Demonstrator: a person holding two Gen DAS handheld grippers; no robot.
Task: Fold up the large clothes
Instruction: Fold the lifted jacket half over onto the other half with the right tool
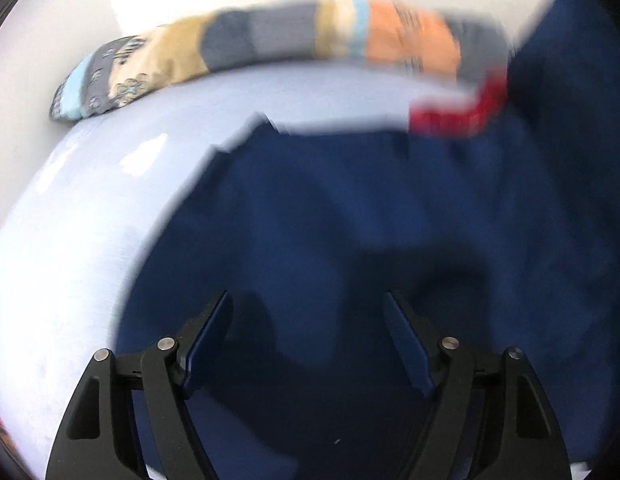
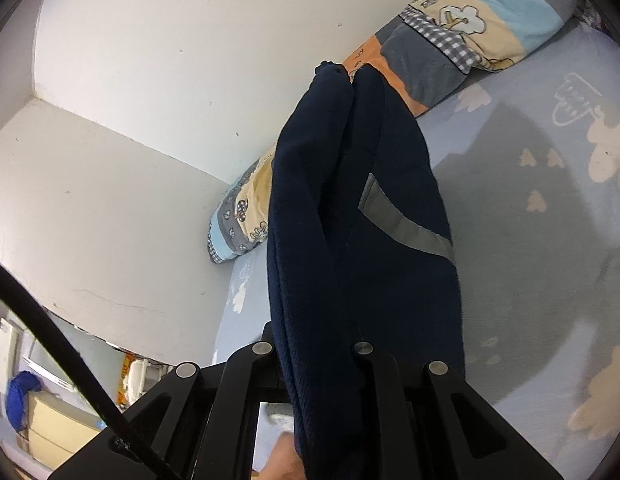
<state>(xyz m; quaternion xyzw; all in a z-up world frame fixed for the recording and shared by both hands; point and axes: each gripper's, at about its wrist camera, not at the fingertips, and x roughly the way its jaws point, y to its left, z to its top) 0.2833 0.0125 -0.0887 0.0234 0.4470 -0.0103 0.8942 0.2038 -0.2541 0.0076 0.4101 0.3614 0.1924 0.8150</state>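
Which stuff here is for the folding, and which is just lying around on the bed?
For the folding:
- dark blue garment
- right tool, shut on the garment
- left tool, open above the garment

Just lying about:
- patchwork pillow
- bed sheet
- red cloth

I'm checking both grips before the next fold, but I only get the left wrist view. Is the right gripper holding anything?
Observer: Yes. The right gripper is shut on the navy garment, which drapes over its fingers.
Operator: Here I see only navy cloth on the sheet. Any markings on it?
Observer: A grey strip runs across the held part.
Operator: My view is blurred. What's on the sheet?
Observer: The sheet has pale cloud and tree prints.
Operator: Anything beyond the bed?
Observer: A room corner, with something blue on furniture low at the left.
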